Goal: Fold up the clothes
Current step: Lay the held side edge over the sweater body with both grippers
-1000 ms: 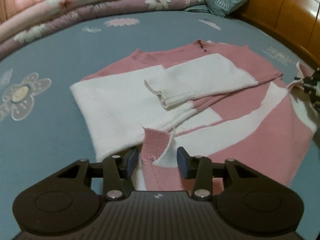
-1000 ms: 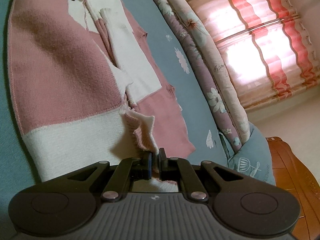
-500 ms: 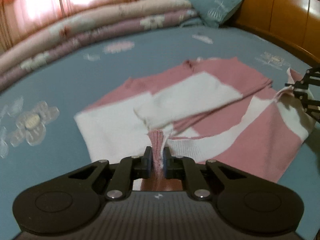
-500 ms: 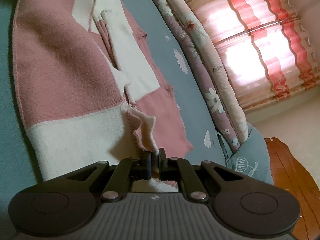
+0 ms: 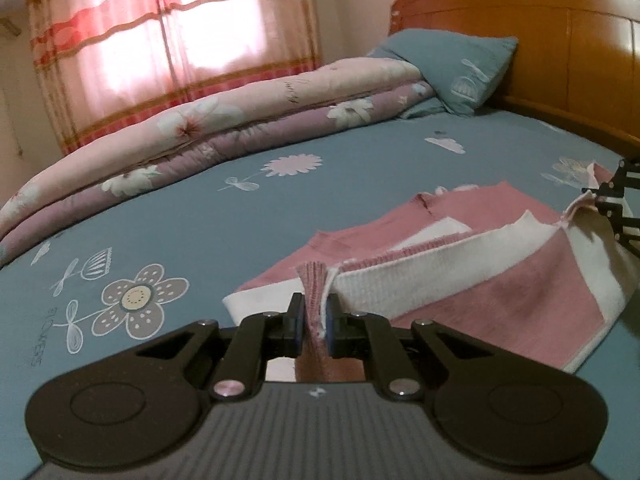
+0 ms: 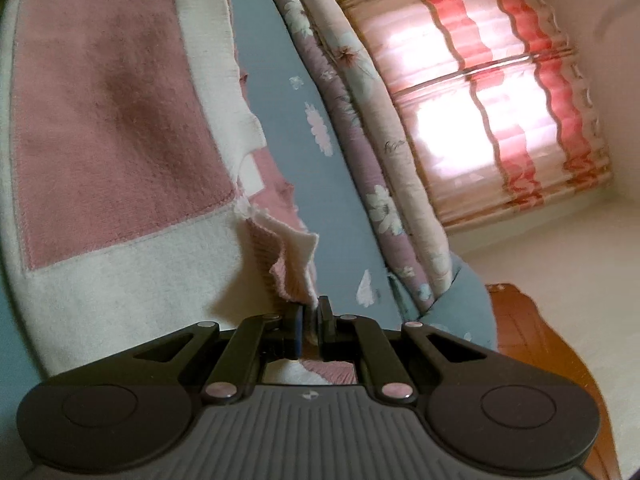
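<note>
Left wrist view: the left gripper (image 5: 313, 322) is clenched on a ribbed pink corner of the sweater (image 5: 500, 292), the knit standing up in a small tuft between the pads. The pink-and-white garment lies on the blue flowered bedsheet (image 5: 192, 216), its near edge lifted off the bed and hanging as a raised band across to the right, where the right gripper (image 5: 596, 200) pinches the other corner at the frame's edge. A rolled quilt (image 5: 224, 120) and a blue pillow (image 5: 460, 68) sit well apart at the far side, below the headboard (image 5: 560, 32) and the curtain (image 5: 172, 40)

Right wrist view: the right gripper (image 6: 310, 326) is clamped on a pink-and-white hem corner of the sweater (image 6: 112, 120), which spreads away to the upper left over the bedsheet (image 6: 280, 92). The quilt (image 6: 360, 120) runs along the bed's far side beneath the curtain (image 6: 500, 100). The left gripper does not show here

Judged from this, the step in hand is the bottom-to-top fold: both hem corners are gripped and raised, and the sleeves look already tucked across the body. The next move calls for carrying both corners together, level with each other, toward the collar, keeping the edge taut enough not to sag, then lowering it squarely before letting go
</note>
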`<move>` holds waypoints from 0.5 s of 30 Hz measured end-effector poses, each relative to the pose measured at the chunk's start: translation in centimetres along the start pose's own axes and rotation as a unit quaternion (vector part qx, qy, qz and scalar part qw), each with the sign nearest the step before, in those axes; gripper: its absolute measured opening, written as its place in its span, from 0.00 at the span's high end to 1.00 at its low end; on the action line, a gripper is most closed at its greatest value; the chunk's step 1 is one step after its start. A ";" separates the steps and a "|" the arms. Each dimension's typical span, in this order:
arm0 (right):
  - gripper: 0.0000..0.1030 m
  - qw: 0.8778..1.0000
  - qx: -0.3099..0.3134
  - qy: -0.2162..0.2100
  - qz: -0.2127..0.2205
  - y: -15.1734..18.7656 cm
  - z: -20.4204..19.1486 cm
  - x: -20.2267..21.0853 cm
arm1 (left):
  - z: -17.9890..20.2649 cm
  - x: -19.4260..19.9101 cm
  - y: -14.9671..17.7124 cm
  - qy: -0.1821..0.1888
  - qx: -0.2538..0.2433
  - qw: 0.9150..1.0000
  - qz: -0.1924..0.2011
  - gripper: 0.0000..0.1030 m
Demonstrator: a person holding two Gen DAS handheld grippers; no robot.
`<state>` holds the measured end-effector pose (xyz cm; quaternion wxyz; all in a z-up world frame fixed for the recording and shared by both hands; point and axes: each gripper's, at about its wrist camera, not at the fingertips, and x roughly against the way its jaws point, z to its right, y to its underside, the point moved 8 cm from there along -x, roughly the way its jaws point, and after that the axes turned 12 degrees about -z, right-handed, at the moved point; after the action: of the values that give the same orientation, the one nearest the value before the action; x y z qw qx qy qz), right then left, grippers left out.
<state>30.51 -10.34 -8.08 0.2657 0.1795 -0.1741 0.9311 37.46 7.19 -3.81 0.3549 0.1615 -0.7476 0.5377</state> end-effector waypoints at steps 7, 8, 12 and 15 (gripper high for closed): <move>0.93 1.000 -0.003 0.021 0.000 -2.5 1.1 -3.3 | -1.9 -2.7 -1.6 -0.022 0.016 1.000 -0.002 0.92; 0.93 1.000 -0.003 0.023 -0.002 -2.8 1.2 -3.8 | -2.1 -3.3 -2.0 -0.026 0.016 1.000 -0.003 0.92; 0.93 0.999 0.001 0.033 -0.006 -4.1 1.4 -6.1 | -2.8 -5.5 -2.9 -0.038 0.022 0.999 -0.007 0.92; 0.93 0.999 0.001 0.039 -0.011 -5.1 1.6 -7.9 | -3.4 -7.2 -3.5 -0.046 0.027 0.999 -0.011 0.92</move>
<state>40.02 -10.36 -8.89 0.2825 0.1454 -0.1609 0.9344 45.86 8.02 -5.93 0.3217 0.2036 -0.7466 0.5456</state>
